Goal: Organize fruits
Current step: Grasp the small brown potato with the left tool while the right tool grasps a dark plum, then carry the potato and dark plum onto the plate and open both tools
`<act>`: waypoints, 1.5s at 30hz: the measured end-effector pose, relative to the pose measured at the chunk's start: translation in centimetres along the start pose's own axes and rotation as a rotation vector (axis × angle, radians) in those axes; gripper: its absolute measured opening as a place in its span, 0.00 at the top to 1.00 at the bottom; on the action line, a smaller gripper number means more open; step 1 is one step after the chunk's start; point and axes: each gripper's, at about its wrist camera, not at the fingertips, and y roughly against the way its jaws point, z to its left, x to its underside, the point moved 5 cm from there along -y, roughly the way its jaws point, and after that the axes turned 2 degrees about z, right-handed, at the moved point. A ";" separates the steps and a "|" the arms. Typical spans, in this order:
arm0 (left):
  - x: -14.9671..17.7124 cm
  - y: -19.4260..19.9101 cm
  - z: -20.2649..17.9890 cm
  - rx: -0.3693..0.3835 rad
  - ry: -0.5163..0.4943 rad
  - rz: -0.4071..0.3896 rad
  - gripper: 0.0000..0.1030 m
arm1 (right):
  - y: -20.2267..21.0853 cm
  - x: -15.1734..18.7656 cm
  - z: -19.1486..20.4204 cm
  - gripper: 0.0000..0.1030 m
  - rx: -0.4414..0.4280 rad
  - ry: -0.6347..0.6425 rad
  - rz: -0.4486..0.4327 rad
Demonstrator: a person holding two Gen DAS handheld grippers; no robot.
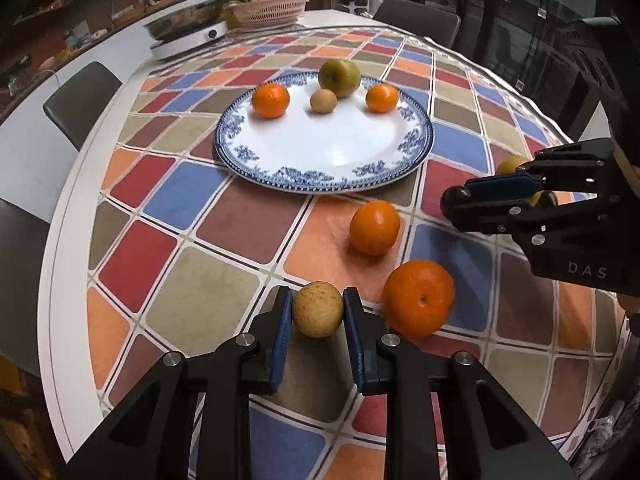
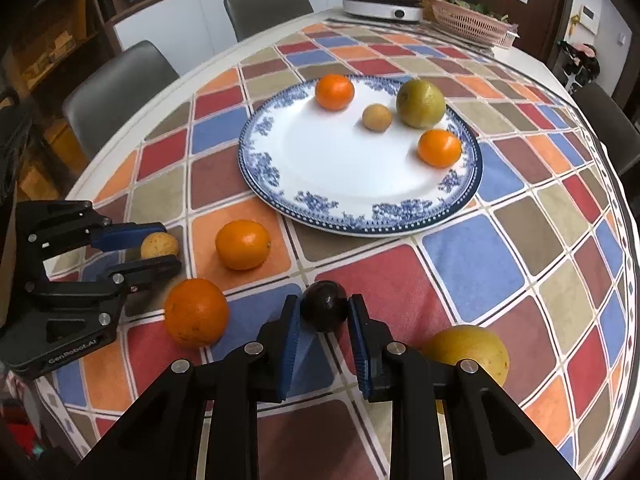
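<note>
- Gripping a small yellowish speckled fruit (image 1: 318,309) with my left gripper (image 1: 317,312), I have both blue pads (image 1: 282,332) pressed to its sides, low over the checkered tablecloth (image 1: 224,292).
- My right gripper (image 2: 324,312) is closed on a dark, nearly black round fruit (image 2: 324,306), one pad against each side of it, over a red square of the cloth.
- From the left wrist view my right gripper comes in from the right edge, and a yellow fruit (image 1: 510,164) peeks out behind it.
- Just beside my left fingers lies a large orange (image 1: 419,298) on the cloth, touching neither pad; a second orange (image 1: 375,227) sits farther on, between it and the plate.
- The blue-and-white plate (image 1: 324,178) lies near the table's middle, well apart from both of my grippers.
- On its far half sit four fruits: a tangerine (image 1: 271,100) at the left, a small brown fruit (image 1: 323,101) in the middle, a large green fruit (image 1: 339,78) just behind it, and another tangerine (image 1: 382,98) at the right.
- Whether the small brown fruit touches the green one, I cannot tell.
- In the right wrist view a big yellow fruit (image 2: 466,350) rests on the cloth close beside my right finger.
- At the table's far end stand a white cooker with a pan (image 1: 186,36) and a pink basket (image 1: 266,10) next to it.
</note>
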 end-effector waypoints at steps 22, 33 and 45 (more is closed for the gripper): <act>-5.2 8.2 -1.3 -0.010 0.067 -0.233 0.75 | 8.4 -2.7 0.2 0.75 -0.061 -0.008 -0.218; -8.8 8.5 -0.8 -0.011 0.092 -0.272 0.75 | 9.9 -6.0 -1.6 0.75 -0.064 -0.024 -0.265; -12.4 5.8 1.4 0.017 0.171 -0.245 0.75 | 7.9 -10.0 -3.0 0.75 -0.090 -0.027 -0.238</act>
